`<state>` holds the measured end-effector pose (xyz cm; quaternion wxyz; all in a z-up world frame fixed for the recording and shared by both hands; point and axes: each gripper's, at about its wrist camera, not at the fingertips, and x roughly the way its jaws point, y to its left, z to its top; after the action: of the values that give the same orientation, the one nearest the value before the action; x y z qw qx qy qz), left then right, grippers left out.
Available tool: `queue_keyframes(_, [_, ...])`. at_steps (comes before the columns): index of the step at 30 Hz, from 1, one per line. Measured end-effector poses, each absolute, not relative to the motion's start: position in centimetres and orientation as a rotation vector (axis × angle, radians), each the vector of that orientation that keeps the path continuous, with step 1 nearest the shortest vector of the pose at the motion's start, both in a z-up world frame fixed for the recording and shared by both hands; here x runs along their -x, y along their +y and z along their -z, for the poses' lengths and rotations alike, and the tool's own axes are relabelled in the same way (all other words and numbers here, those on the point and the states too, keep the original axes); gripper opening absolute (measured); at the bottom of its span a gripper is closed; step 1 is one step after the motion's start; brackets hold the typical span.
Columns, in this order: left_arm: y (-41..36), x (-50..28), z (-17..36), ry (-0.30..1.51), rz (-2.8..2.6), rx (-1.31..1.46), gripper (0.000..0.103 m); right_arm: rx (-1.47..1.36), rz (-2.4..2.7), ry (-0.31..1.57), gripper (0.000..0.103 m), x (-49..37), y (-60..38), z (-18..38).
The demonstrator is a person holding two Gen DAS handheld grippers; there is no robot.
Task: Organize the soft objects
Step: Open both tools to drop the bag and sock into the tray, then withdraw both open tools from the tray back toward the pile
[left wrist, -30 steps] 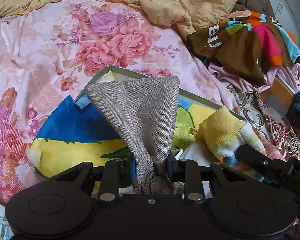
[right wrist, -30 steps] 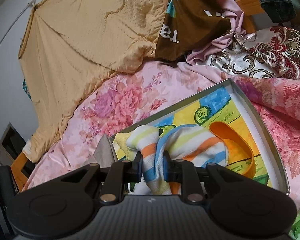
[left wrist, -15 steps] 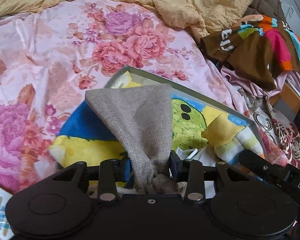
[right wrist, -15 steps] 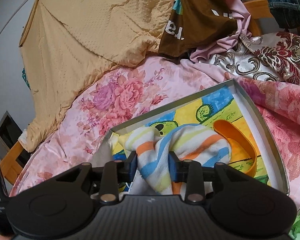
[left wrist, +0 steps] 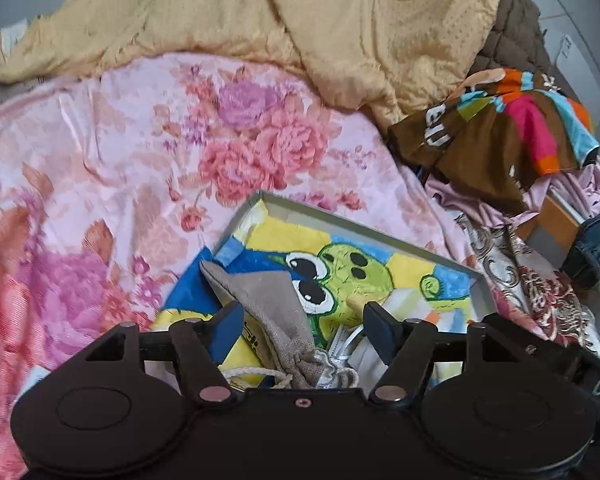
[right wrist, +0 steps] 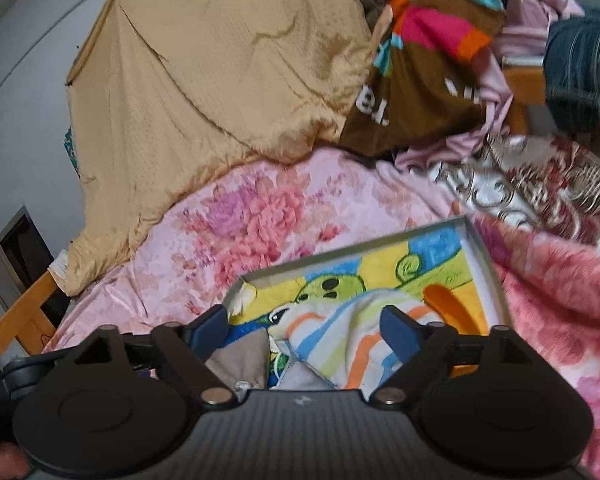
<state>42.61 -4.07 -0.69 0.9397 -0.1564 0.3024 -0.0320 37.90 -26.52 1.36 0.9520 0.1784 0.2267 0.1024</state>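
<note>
A shallow grey box [left wrist: 340, 220] lies on the bed, lined with a bright cartoon frog towel [left wrist: 340, 264]. A grey drawstring bag [left wrist: 268, 300] lies slumped on that towel between the fingers of my left gripper [left wrist: 302, 320]. The jaws are opening and the pads stand clear of the bag. In the right wrist view a striped towel [right wrist: 340, 332] lies in the box [right wrist: 484, 264] between the fingers of my right gripper [right wrist: 304, 322]. Its jaws are also opening wide and do not press the cloth. The grey bag [right wrist: 244, 356] and an orange band [right wrist: 448, 308] flank the striped towel.
The pink floral bedspread [left wrist: 160, 152] surrounds the box. A yellow quilt [left wrist: 300, 20] is heaped behind it. A brown multicoloured garment [left wrist: 500, 132], jeans [left wrist: 596, 248] and a red patterned blanket [right wrist: 560, 300] crowd the right side. A wooden bed frame [right wrist: 20, 316] shows at the left.
Both grippers have opened and let go, then lifted and drawn back. The grey bag has slumped onto the frog towel. The striped towel has dropped loose in the box.
</note>
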Motion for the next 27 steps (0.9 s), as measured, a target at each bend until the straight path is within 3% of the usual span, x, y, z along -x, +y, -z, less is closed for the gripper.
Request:
queue_keyframes(7, [-3.6,-38.1,-2.1,0.556,0.069,0.304,0.082,-0.327,-0.212,0.401,0.102,-33.3,-26.8,-3.6])
queue_keyframes(17, [-3.1,-30.9,-4.7,0.518,0.102,0.244,0.087,-0.261,-0.162,0.306,0.103,-25.6,-26.9,-6.1])
queue_keyframes(22, [-3.0,-27.2,-5.6,0.483,0.114,0.215,0.089,-0.256,-0.156,0.340,0.103,-22.5,-26.7,-5.2])
queue_keyframes(24, [-2.9,-25.7,-5.7,0.471,0.116,0.210,0.095,-0.253,-0.152,0.355,0.103,-21.5,-26.6,-4.6])
queue_keyframes(27, [-3.0,-23.6,-5.7,0.457,0.116,0.203,0.097,-0.244,-0.155,0.378,0.103,-20.2,-26.3,-3.9])
